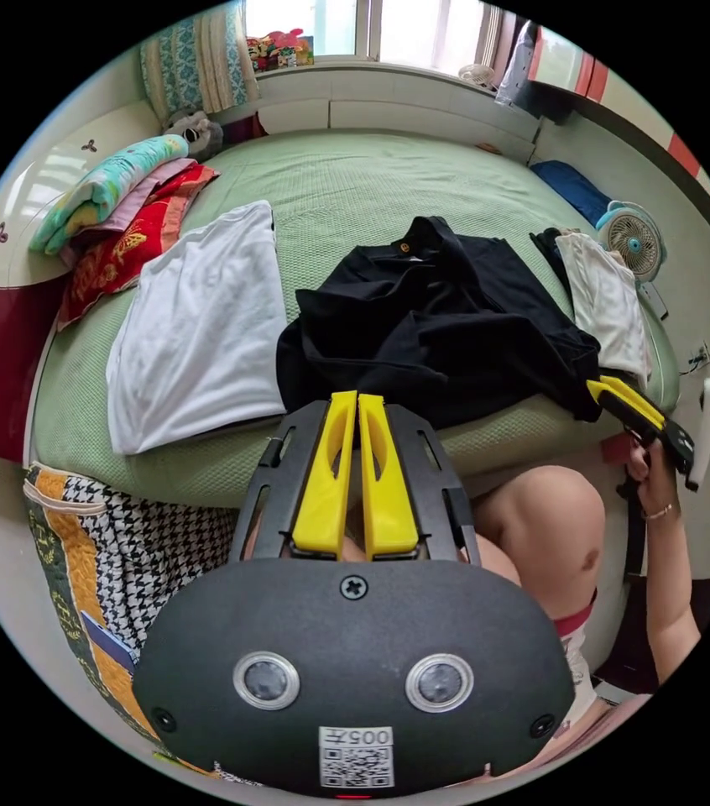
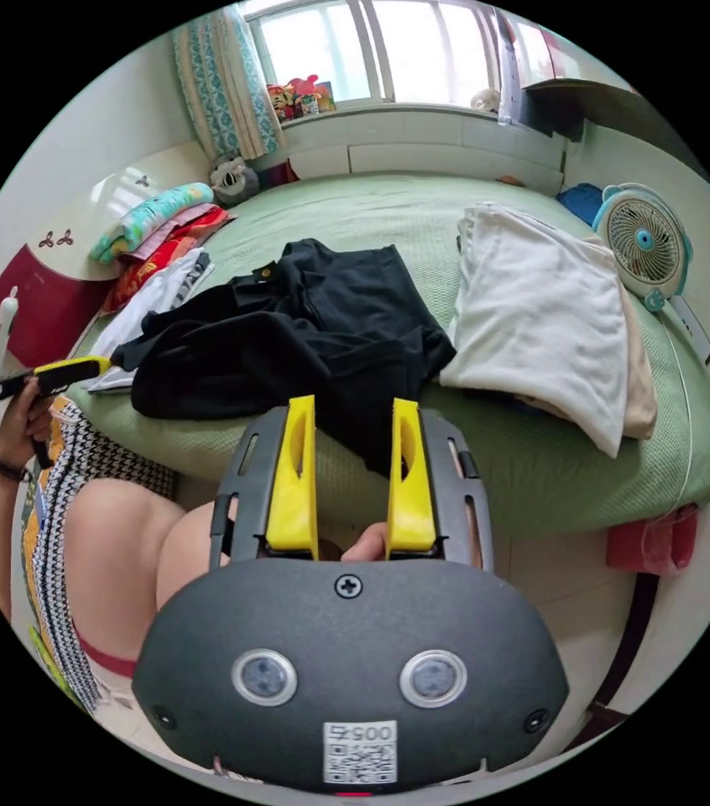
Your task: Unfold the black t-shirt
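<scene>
Left gripper view puts my left gripper (image 1: 357, 401) nearest, its yellow fingers (image 1: 326, 478) pressed together on nothing, just short of the bed edge. In the right gripper view my right gripper (image 2: 353, 407) has its fingers (image 2: 294, 478) spread apart and empty, low in front of the mattress. Just beyond both lies the black t-shirt (image 1: 435, 327), a soft matte heap, bunched and creased near the bed's front edge, so I judge the unfolding not yet begun: a hem or shoulder needs catching first. It rests on the bed (image 1: 347, 185), whose green cover looks finely textured. A folded white garment (image 1: 200, 332) lies flat beside it.
</scene>
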Demonstrator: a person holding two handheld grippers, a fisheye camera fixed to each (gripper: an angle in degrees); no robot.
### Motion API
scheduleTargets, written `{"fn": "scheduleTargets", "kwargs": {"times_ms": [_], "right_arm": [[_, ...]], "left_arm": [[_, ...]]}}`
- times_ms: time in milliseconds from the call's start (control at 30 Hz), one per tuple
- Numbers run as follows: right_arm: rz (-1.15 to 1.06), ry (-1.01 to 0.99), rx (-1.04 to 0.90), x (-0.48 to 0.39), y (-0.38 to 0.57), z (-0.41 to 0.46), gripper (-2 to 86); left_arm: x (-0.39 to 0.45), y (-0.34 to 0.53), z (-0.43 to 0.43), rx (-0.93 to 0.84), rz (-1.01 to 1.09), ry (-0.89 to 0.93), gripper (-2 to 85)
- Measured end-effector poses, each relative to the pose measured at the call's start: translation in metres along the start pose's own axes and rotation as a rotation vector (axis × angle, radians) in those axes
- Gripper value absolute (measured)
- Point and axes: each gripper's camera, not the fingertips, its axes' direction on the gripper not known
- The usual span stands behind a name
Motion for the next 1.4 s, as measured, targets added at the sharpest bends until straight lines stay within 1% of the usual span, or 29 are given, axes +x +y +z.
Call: {"fn": "scheduleTargets", "kwargs": {"times_ms": [67,133,233,433,667,833,1000,1167,1233,1333,1400], "right_arm": [[-0.008,0.055,-0.053,-0.001,-0.009,0.015,8.8],[0.036,0.136,-0.084,0.005,-0.01,0.02,2.5],[0.085,0.025,0.015,0.021,0.013,-0.005,-1.1],[0.174,-0.008,0.131,0.054,0.07,-0.063,-1.6],[0.165,0.041,0.236,0.05,0.114,-0.128,-1.6],[0.155,0.055,0.294,0.045,0.134,-0.179,-1.6],[0.098,0.096,0.262,0.042,0.144,-0.217,-1.6],[0.111,0.074,0.202,0.046,0.157,-0.243,-1.6],[0.101,0.086,0.132,0.043,0.161,-0.238,-1.5],[0.087,0.08,0.011,0.04,0.16,-0.215,-1.1],[0.081,0.067,-0.086,0.039,0.156,-0.196,-0.1]], "left_arm": [[-0.005,0.009,-0.002,-0.002,-0.005,0.02,0.0],[-0.012,0.018,-0.004,-0.008,-0.011,0.035,-0.1],[-0.025,0.033,-0.008,-0.001,-0.012,0.066,-0.1],[-0.045,0.067,-0.026,0.032,0.022,0.106,-0.1],[-0.086,0.115,-0.068,0.123,-0.03,0.221,-0.1],[-0.103,0.146,-0.109,0.182,-0.029,0.259,-0.2],[-0.097,0.184,-0.144,0.175,0.022,0.313,-0.2],[-0.088,0.214,-0.15,0.124,0.011,0.359,-0.1],[-0.086,0.221,-0.143,0.07,0.003,0.36,0.1],[-0.085,0.226,-0.121,-0.066,0.003,0.366,0.9],[-0.093,0.226,-0.111,-0.114,-0.032,0.282,3.3]]}}
